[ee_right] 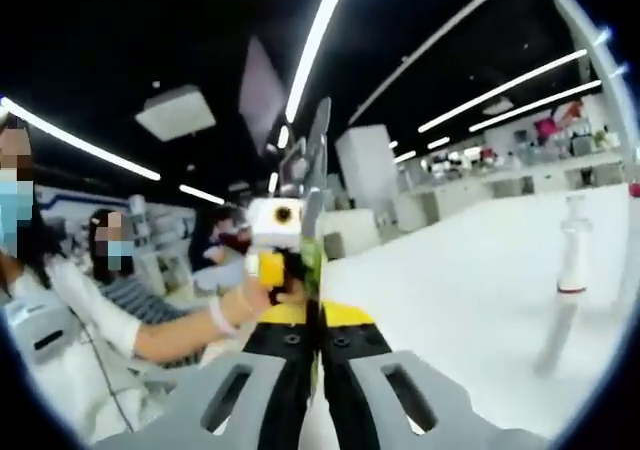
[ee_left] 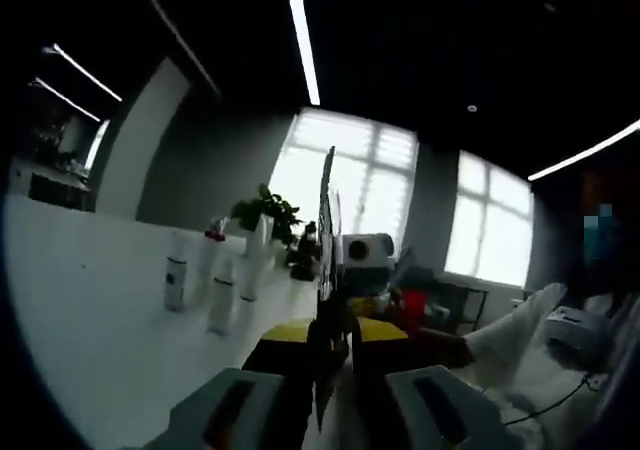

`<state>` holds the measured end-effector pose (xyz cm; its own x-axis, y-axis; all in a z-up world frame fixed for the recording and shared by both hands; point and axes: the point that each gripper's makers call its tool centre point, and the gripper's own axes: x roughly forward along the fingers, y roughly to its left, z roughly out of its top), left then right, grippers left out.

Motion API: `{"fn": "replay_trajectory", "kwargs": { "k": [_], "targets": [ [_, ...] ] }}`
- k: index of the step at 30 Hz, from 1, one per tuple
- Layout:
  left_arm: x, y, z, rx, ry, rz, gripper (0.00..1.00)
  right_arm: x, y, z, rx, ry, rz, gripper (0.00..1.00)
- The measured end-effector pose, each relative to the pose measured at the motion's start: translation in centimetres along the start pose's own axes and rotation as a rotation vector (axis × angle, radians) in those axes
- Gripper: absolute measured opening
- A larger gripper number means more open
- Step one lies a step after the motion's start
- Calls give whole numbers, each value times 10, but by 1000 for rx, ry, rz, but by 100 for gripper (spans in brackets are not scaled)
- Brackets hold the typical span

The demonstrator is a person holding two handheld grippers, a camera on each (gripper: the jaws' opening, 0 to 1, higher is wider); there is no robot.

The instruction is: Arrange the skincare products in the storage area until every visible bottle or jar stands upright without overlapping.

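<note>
Both grippers are raised off the white tabletop, jaws pressed together on nothing: left gripper, right gripper. Several bottles stand upright near the tabletop's far edge.

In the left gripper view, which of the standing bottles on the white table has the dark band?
The leftmost bottle, standing apart at the left end of the group. It has a dark band around its middle; the bottles beside it look plain white.

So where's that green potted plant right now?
In the left gripper view, the potted plant stands at the far end of the white table, behind the skincare bottles, before the window.
</note>
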<state>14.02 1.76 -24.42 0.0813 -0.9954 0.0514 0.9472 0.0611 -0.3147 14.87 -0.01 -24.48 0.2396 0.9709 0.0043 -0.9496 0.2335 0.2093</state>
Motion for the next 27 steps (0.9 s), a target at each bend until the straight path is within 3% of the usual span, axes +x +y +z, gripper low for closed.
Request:
{"fn": "replay_trajectory", "kwargs": {
  "k": [4, 10, 19, 22, 27],
  "targets": [
    [0, 5, -4, -11, 16, 9, 13, -7, -4, 12, 38, -55, -2, 0],
    [-4, 11, 0, -59, -8, 6, 8, -9, -5, 19, 50, -95, -7, 0],
    [-4, 9, -3, -76, -1, 5, 2, -7, -7, 17, 61, -85, -9, 0],
    [-5, 15, -3, -114, 3, 18, 1, -5, -13, 17, 34, -90, -40, 1],
    [-8, 17, 0, -183, -15, 27, 0, -6, -22, 23, -90, -118, -113, 7]
  ]
}}
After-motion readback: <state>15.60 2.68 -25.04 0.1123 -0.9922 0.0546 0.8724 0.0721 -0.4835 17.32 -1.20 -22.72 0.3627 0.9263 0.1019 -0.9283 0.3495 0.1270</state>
